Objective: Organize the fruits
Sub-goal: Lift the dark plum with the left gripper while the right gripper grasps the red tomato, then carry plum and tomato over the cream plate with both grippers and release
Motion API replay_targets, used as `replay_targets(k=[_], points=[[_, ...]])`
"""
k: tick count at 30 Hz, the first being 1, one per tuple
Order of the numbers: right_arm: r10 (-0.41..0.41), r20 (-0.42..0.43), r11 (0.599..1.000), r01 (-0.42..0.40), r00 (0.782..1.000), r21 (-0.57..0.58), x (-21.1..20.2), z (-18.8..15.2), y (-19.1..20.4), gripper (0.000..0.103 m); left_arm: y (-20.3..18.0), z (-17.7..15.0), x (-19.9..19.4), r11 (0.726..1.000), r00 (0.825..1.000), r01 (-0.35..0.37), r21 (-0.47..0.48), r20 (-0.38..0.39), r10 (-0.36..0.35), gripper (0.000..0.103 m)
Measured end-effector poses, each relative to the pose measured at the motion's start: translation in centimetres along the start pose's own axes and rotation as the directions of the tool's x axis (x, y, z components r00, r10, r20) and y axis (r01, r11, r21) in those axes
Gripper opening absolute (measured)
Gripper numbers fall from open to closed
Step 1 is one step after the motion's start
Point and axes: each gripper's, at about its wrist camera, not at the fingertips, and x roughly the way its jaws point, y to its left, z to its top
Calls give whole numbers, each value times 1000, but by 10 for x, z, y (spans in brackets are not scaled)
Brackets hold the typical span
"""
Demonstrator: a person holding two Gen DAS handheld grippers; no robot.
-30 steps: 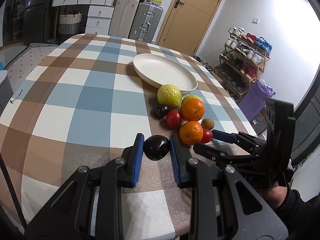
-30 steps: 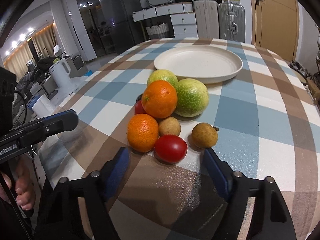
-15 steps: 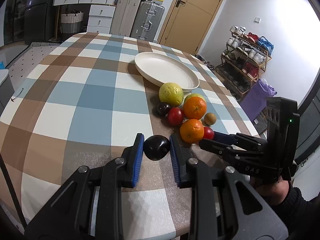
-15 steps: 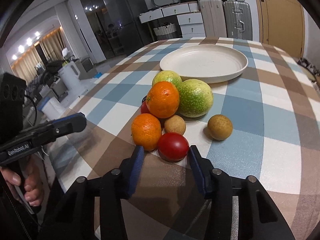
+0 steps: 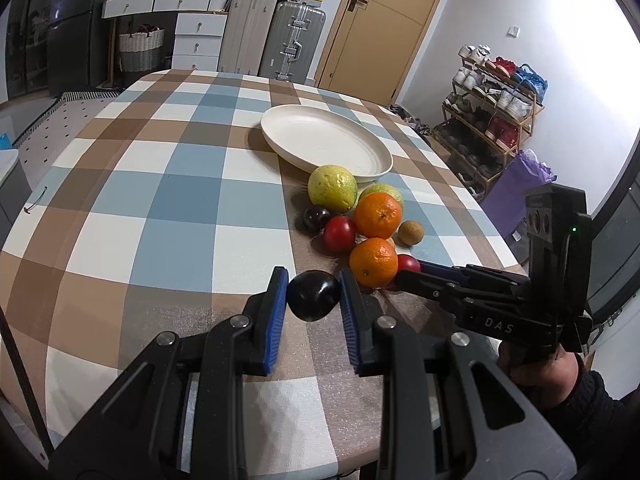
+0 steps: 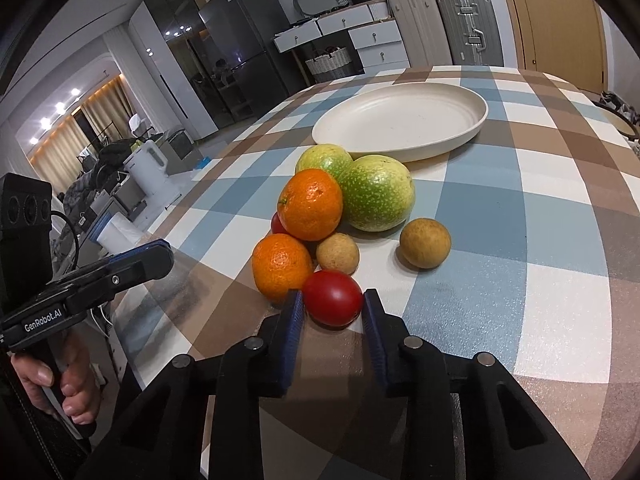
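A dark plum [image 5: 314,296] sits low over the checked cloth with my left gripper [image 5: 313,280] shut on it. My right gripper [image 6: 333,295] is closing, and its blue pads touch both sides of a red tomato [image 6: 332,300] at the near edge of the fruit pile. The pile holds two oranges [image 6: 311,204], two green fruits [image 6: 378,192], two small brown fruits [image 6: 425,243], a second tomato [image 5: 339,233] and a second plum [image 5: 315,217]. Beyond the pile lies a cream plate [image 6: 440,146] with nothing on it.
The checked tablecloth [image 5: 160,200] covers a rounded table, and its near edge runs just under both grippers. A hand [image 6: 60,392] holds the left gripper's handle. Suitcases [image 5: 296,40] and a shoe rack [image 5: 492,120] stand past the table.
The right gripper's jaws closed from wide apart onto the red tomato and moved a little closer to it. The left gripper kept its hold on the plum and stayed put.
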Motion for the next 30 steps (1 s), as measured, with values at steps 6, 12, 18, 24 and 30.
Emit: replay_targets(k=[6,12,18,24,30], points=[[33,54,999,-34,998,15,-14,1,-3,30,-7,5,-1,1000,1000,-18,20,-1,18,23],[70,125,997,-75,990,35,-38,11,-7,30,-15,16,2,999,1000,-23,40,3,22,23],[99,174,994,-107,980,33,-56,27,-10,30,-24,35,8,998,1000,-21,67,11,21,23],[119,199,992,-126,973,22,-61,51,-16,30,-32,66,13,993,999,-31,112,38,27,23],[133,215,990,-138,967,4,-63,82,-19,30,-40,100,31,991,1000,-12,132,27,9,23]])
